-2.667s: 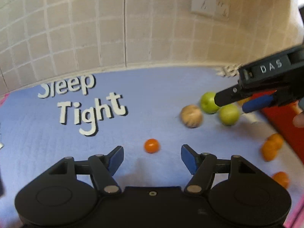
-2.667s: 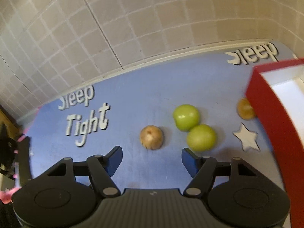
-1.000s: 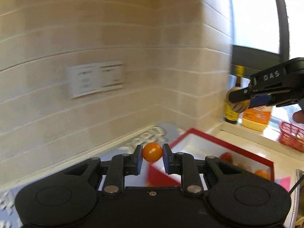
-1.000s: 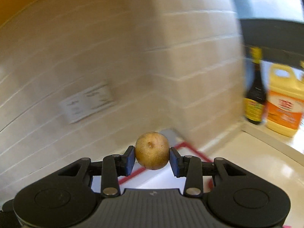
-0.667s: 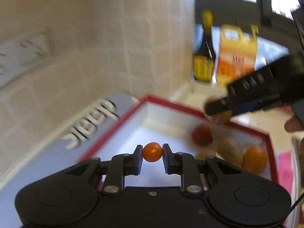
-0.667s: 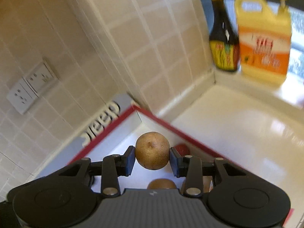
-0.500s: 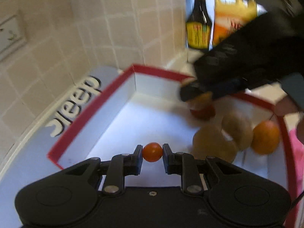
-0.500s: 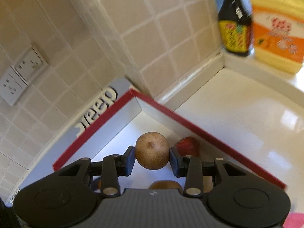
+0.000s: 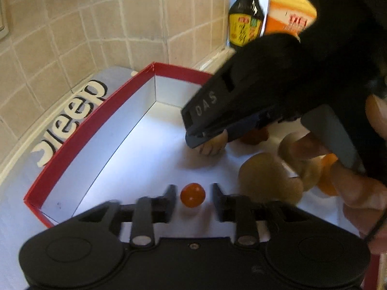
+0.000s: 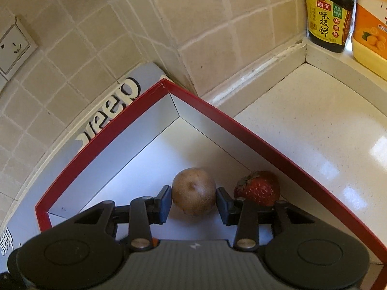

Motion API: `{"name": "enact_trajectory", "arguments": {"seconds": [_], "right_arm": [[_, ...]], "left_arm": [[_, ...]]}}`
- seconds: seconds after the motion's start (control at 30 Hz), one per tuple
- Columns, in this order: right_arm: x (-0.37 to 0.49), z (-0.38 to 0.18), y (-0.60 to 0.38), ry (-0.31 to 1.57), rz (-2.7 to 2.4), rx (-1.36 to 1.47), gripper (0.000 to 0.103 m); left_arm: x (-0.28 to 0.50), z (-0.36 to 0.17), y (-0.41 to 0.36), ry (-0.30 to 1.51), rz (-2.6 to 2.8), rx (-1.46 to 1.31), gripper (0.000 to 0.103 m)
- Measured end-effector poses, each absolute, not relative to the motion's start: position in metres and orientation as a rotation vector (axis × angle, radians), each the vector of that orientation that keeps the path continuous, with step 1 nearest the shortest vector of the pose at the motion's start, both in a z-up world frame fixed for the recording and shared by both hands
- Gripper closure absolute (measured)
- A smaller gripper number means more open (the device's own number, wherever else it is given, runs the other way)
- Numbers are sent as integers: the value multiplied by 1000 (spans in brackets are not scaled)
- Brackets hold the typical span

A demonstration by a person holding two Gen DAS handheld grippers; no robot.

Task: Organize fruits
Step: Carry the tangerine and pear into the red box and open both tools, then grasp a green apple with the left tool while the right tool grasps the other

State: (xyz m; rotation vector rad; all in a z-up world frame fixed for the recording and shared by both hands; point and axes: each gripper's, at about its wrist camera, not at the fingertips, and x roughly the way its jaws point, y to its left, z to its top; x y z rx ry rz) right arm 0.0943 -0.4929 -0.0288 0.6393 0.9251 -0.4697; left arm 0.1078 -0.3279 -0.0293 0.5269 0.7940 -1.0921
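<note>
I'm releasing: L tongs (image 9: pixel 192 199) apart, small orange (image 9: pixel 192 195) lying between the pads inside red box (image 10: pixel 254 135). R tongs (image 10: pixel 193 203) touching brown fruit (image 10: pixel 194 191); clamped or loosened, can't tell.

"DAS" on right gripper (image 9: pixel 208 118); "Sleep" on mat (image 9: pixel 70 111); "味极鲜" on bottle (image 10: pixel 327 12)

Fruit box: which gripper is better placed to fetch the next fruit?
Left. The left gripper is open, with gaps beside the small orange in the red box; the right gripper grips the brown fruit.
</note>
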Motion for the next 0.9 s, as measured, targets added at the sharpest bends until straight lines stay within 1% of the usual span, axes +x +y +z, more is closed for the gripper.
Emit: {"name": "enact_trajectory", "arguments": {"seconds": [0.03, 0.13, 0.27, 0.4, 0.53, 0.67, 0.8, 0.83, 0.87, 0.9], "right_arm": [[92, -24, -492, 923, -468, 628, 60], [79, 2, -490, 870, -478, 604, 60], [61, 50, -483, 769, -469, 583, 59], [45, 104, -455, 666, -401, 530, 58], [45, 135, -413, 630, -277, 483, 58], [61, 138, -364, 670, -152, 428, 57], [87, 112, -316, 766, -66, 373, 57], [93, 103, -306, 795, -50, 366, 57], [99, 93, -298, 821, -38, 361, 57], [107, 82, -291, 856, -27, 358, 57]], "left_arm": [[110, -25, -322, 784, -1105, 504, 45], [117, 0, -294, 734, -1110, 434, 45], [126, 47, -240, 666, -1052, 320, 45], [130, 92, -177, 591, -954, 210, 45], [134, 119, -117, 578, -829, 109, 45], [136, 119, -73, 599, -730, 46, 45], [147, 94, -48, 677, -678, -6, 45], [148, 88, -45, 693, -679, -16, 44], [149, 81, -42, 707, -689, -26, 37], [149, 74, -45, 712, -697, -32, 35]]}}
